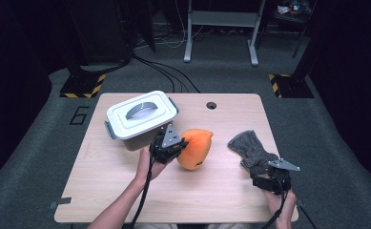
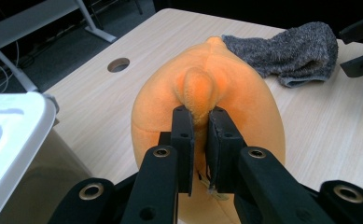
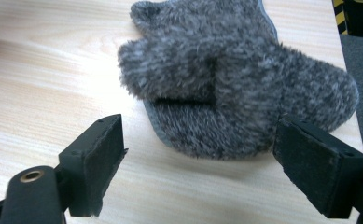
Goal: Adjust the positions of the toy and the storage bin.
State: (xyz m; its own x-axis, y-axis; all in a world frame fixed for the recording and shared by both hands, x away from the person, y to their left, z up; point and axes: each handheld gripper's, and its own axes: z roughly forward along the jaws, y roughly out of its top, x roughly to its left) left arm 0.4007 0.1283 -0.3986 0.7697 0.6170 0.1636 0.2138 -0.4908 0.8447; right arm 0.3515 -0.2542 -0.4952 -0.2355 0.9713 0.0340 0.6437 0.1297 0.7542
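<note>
The left gripper (image 2: 200,133) is clamped narrow on a small nub of the orange plush toy (image 2: 207,107); the pinch on that fold looks chosen because the round body is too fat to span. In the high view the orange plush toy (image 1: 195,149) sits mid-table, at about 4 o'clock from the white lidded box (image 1: 141,119) and just beside it, with the left gripper (image 1: 173,145) on its 9 o'clock side. The toy is likely headed for the box, but the lid is on.

The right gripper (image 3: 198,158) has its jaws spread wide, empty, lined up on the near edge of the grey mitten (image 3: 235,88), pads either side but not pressing. In the high view the grey mitten (image 1: 252,150) lies flat at 3 o'clock from the toy, well apart, and the right gripper (image 1: 269,183) sits at its 6 o'clock end. That looks like a pre-grasp hover.

Hard to tell:
- whether the toy is lifted or resting on the table (image 1: 126,191)
- a tag under the toy, cut off by the jaws
- the box latches, too small to read
- the toy's underside, hidden
- the mitten's far cuff, cropped in the right gripper view
</note>
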